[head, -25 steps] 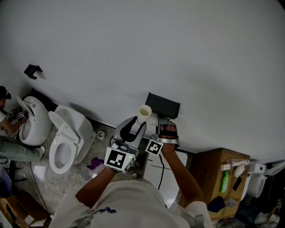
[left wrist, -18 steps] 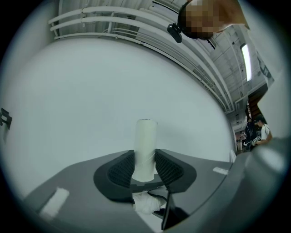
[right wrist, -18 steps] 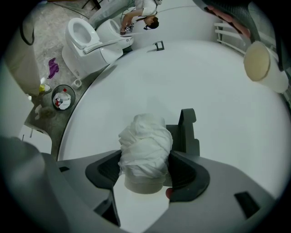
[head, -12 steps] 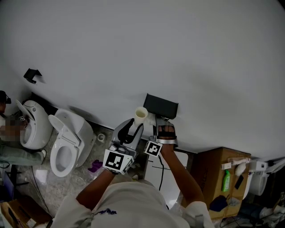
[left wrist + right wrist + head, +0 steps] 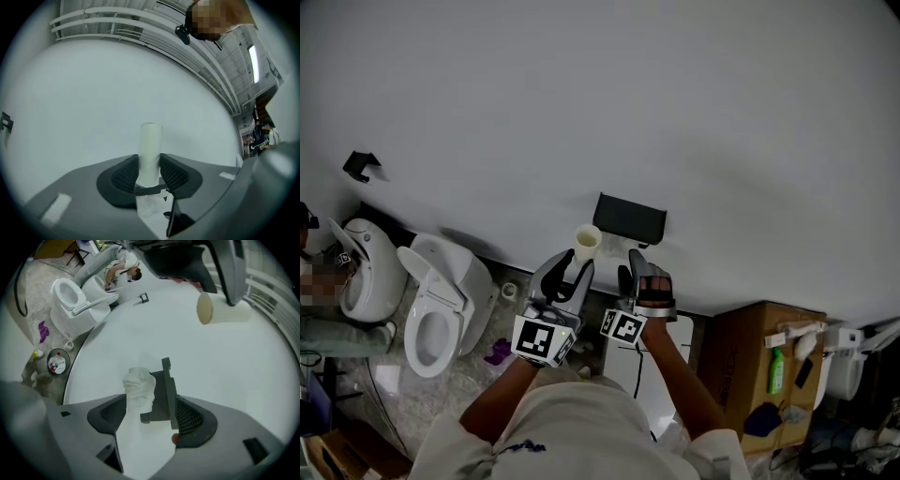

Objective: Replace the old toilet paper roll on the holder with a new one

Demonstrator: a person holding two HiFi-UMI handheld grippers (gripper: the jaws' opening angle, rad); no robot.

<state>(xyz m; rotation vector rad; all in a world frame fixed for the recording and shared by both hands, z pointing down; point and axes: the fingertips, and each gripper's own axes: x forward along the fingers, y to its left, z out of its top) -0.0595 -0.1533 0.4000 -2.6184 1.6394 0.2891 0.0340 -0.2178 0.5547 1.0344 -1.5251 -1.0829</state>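
My left gripper (image 5: 579,259) is shut on a cream cardboard tube (image 5: 586,240), held upright just left of the black wall holder (image 5: 628,218). In the left gripper view the tube (image 5: 150,145) stands pinched between the two pads, with only white wall behind it. My right gripper (image 5: 631,274) hangs just below the holder with its jaws apart. In the right gripper view the holder's black bracket (image 5: 168,392) and a crumpled white wad of paper (image 5: 139,387) show in the gap of the right gripper (image 5: 152,416). The tube (image 5: 222,310) appears at upper right there.
Two white toilets (image 5: 441,300) (image 5: 366,267) stand on the floor at left, with a person (image 5: 319,300) crouched beside the far one. A cardboard box (image 5: 759,361) with a green bottle (image 5: 772,382) is at right. A white panel (image 5: 647,366) leans under the holder. A black hook (image 5: 361,164) is on the wall.
My right gripper has drawn back from the holder toward me and rolled a little. The left gripper still holds the tube in the same place.
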